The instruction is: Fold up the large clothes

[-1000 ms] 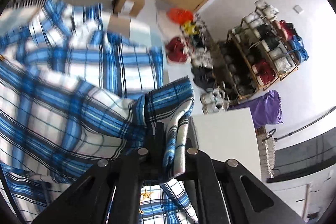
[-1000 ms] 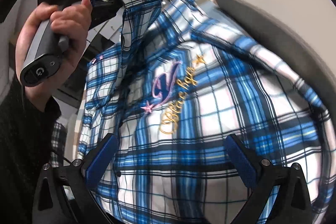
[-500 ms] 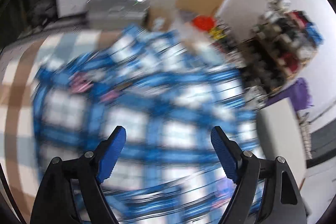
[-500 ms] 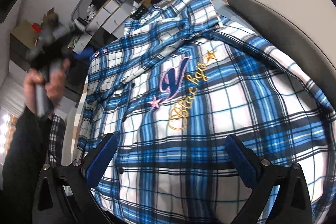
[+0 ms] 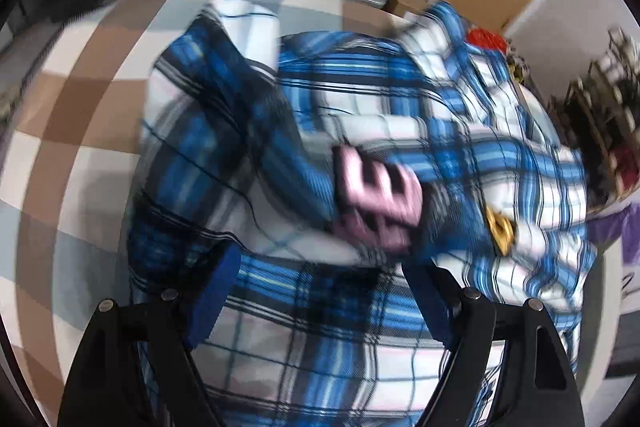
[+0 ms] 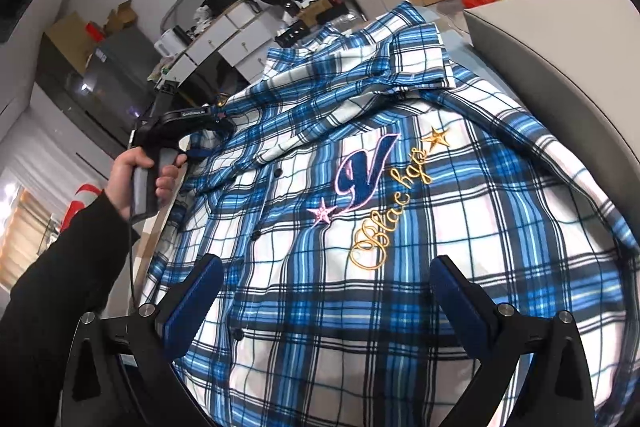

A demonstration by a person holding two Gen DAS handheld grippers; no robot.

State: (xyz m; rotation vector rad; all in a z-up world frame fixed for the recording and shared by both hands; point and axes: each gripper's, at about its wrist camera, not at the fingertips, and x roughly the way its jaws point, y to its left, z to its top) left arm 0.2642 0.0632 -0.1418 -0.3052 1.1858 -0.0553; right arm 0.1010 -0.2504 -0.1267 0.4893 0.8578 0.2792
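You are hovering both grippers, the left gripper [image 5: 320,291] and right gripper [image 6: 324,291], wide and empty over the plaid shirt [image 6: 400,227] lying on the table [image 5: 80,107] (1 sleeve looks folded in), so next you are likely picking another edge.

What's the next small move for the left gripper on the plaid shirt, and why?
Probably lower the left gripper and close on the bunched sleeve fold ahead of it. Its jaws have just been opening and stand open above the plaid shirt with nothing pinched. The right gripper is open too, so nothing holds the cloth.
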